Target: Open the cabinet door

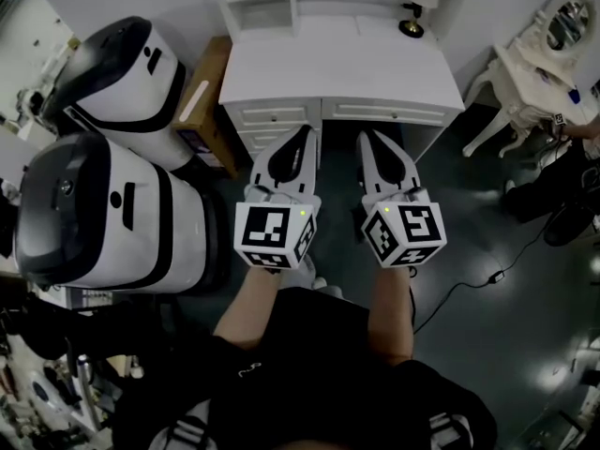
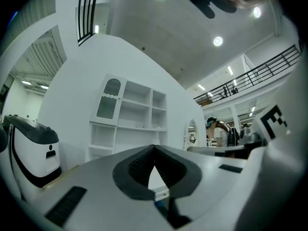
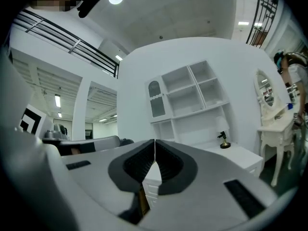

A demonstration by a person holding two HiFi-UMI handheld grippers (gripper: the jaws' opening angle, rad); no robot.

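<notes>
A white desk with drawers along its front stands ahead of me, carrying a white shelf hutch at its back left. In the gripper views the hutch shows a small arched cabinet door at its upper left, and that door is closed. Both grippers hover level in front of the desk's drawers, well short of the hutch. My left gripper is shut with nothing between its jaws. My right gripper is shut and empty too.
Two large white-and-black machines stand to the left, with a wooden box beside the desk. A small dark-and-gold figurine sits on the desk's back right. A white vanity table with an oval mirror stands at the right; a cable trails on the dark floor.
</notes>
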